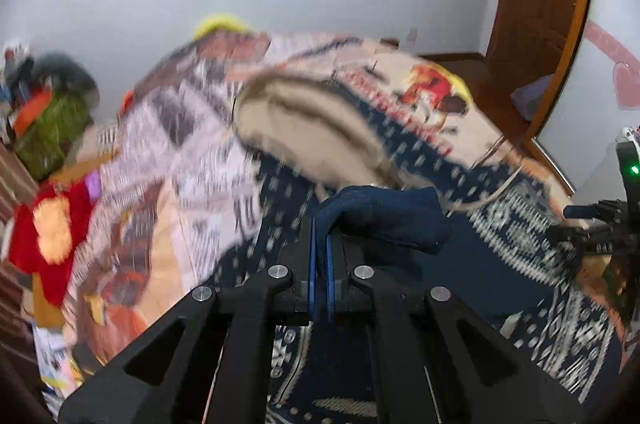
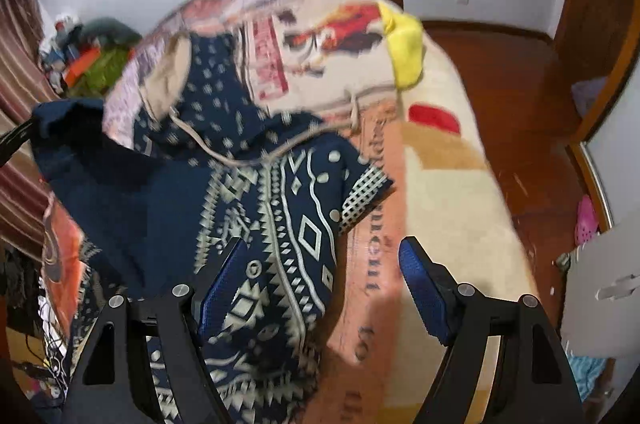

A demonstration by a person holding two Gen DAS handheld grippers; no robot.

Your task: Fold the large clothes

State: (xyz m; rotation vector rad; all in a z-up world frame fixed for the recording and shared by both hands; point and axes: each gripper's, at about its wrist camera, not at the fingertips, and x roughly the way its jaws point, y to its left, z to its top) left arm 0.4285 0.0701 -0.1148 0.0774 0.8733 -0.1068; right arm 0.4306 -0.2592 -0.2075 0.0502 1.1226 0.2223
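Your left tongs (image 1: 322, 244) are pressed together, pinching a navy fold of the patterned hoodie (image 2: 256, 216), whose cloth hides their tips. Your right tongs (image 2: 320, 264) stand spread and hold nothing. The hoodie lies across the bed (image 2: 472, 183), its beige-lined hood (image 1: 304, 127) toward the far edge. Motion blur smears the blanket print, and the clutter (image 1: 52, 119) beyond the bed's left edge is hard to make out.

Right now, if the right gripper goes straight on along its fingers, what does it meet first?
Probably the orange blanket on the bed, just beside the navy patterned hoodie. The open right gripper holds nothing; depth is unclear.
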